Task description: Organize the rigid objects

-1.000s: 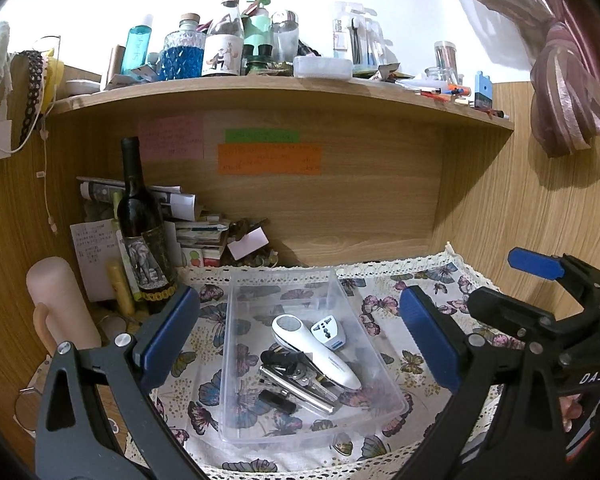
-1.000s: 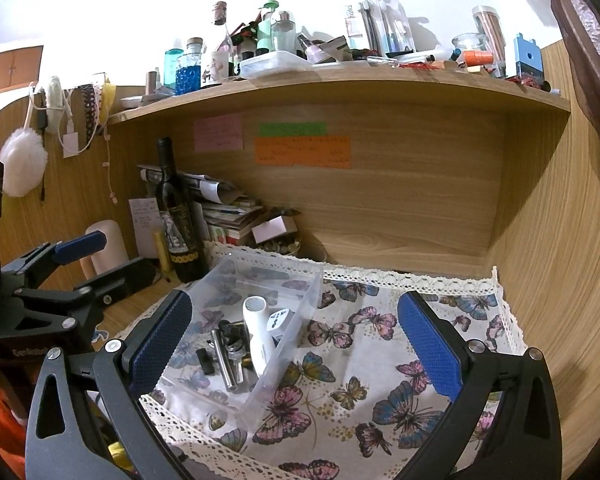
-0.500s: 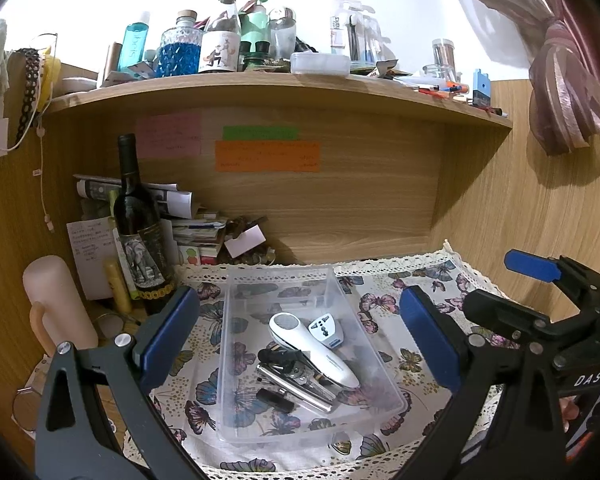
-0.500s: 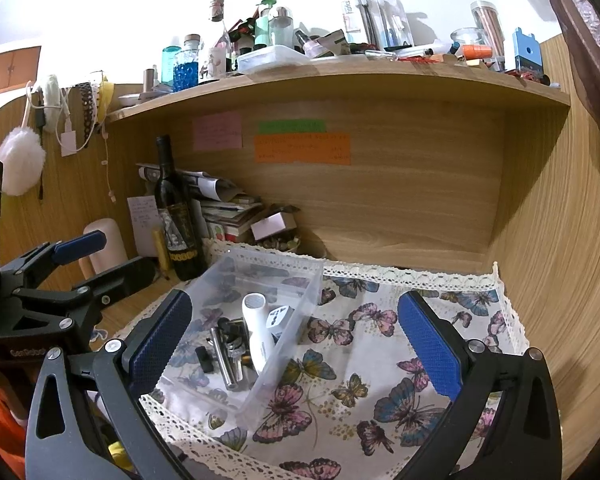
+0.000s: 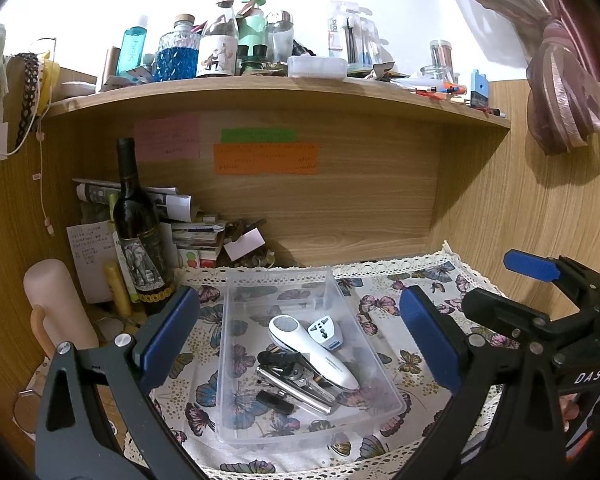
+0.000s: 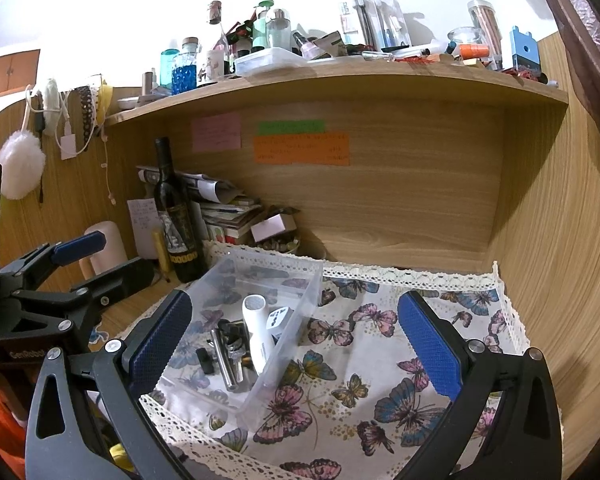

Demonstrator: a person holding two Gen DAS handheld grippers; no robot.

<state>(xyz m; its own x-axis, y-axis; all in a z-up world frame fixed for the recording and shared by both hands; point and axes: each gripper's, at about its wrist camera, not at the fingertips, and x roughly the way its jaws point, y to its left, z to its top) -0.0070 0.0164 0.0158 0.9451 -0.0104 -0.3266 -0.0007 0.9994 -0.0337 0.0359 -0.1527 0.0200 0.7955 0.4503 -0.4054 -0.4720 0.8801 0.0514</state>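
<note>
Both of my grippers, left gripper [image 5: 298,330] and right gripper [image 6: 294,330], stand apart and empty; descending lower-centre, I risk tipping the clear bin [image 5: 380,364].

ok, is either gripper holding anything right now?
No: left gripper and right gripper are both open and empty, above the clear bin.

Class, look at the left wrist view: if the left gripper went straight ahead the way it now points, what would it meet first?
Probably the clear plastic bin on the butterfly tablecloth. The left gripper, jaws open and empty, points down into it, toward the white handheld device and travel adapter. Depth is unclear.
</note>
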